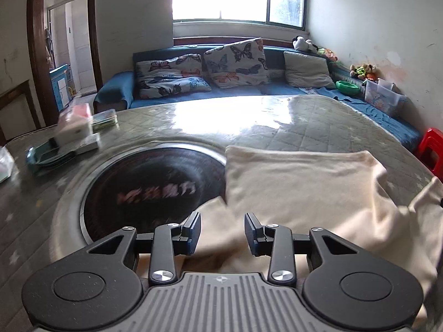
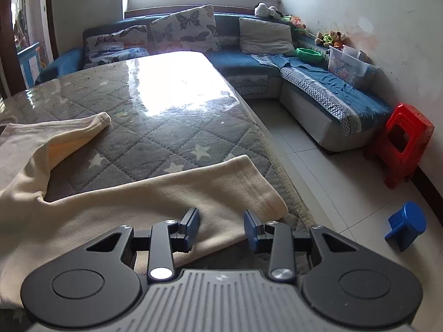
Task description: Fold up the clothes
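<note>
On the desk point(image 2: 171, 127), a cream garment point(image 1: 299, 182) lies just ahead of both open, empty grippers, left point(image 1: 222, 233) and right point(image 2: 221, 228), its sleeve point(image 2: 193, 191) stretching rightward.

The bench point(image 1: 318, 127) fills the middle of both views, covered by a grey quilted cloth with white stars under a clear glossy sheet that glares near the window. A round dark cooktop point(image 1: 155, 191) with a metal rim is set into it, lower left in the left wrist view. A cream garment point(image 1: 304, 193) lies on the bench, overlapping the cooktop's right edge; in the right wrist view its sleeve point(image 2: 221, 191) reaches the bench's right edge. Blurred boxes point(image 1: 74, 130) and a teal dish point(image 1: 47, 157) sit at the left.
</note>
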### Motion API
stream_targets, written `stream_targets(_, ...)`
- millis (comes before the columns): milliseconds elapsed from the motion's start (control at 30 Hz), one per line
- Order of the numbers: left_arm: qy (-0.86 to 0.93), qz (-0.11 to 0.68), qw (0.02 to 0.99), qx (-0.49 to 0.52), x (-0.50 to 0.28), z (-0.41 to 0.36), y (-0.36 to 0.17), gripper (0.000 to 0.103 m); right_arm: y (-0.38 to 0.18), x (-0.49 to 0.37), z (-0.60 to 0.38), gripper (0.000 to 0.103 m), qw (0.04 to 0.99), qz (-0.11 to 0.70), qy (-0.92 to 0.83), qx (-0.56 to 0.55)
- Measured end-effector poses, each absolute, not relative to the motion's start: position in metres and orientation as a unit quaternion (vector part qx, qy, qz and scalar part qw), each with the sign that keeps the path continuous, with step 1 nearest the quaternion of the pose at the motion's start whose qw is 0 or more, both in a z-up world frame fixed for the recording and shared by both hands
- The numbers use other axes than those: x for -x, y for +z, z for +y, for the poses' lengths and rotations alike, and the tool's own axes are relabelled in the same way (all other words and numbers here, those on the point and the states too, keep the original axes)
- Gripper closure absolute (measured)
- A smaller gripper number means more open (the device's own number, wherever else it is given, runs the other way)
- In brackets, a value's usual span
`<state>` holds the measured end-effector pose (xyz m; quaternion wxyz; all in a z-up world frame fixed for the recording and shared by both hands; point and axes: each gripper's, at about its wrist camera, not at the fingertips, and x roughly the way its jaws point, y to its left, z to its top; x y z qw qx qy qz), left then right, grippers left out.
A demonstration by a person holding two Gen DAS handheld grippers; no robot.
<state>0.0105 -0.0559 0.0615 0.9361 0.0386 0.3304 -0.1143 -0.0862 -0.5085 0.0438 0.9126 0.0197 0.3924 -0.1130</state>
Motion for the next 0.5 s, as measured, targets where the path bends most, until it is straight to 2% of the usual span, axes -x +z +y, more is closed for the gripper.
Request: stream_targets(500, -0.088, 0.36, 0.926, -0.069, -0.117, -0.103, 0.035, 0.065, 0.072, -0.033, -0.466, 0.069, 0.919, 0.376, 0.055, -0.104)
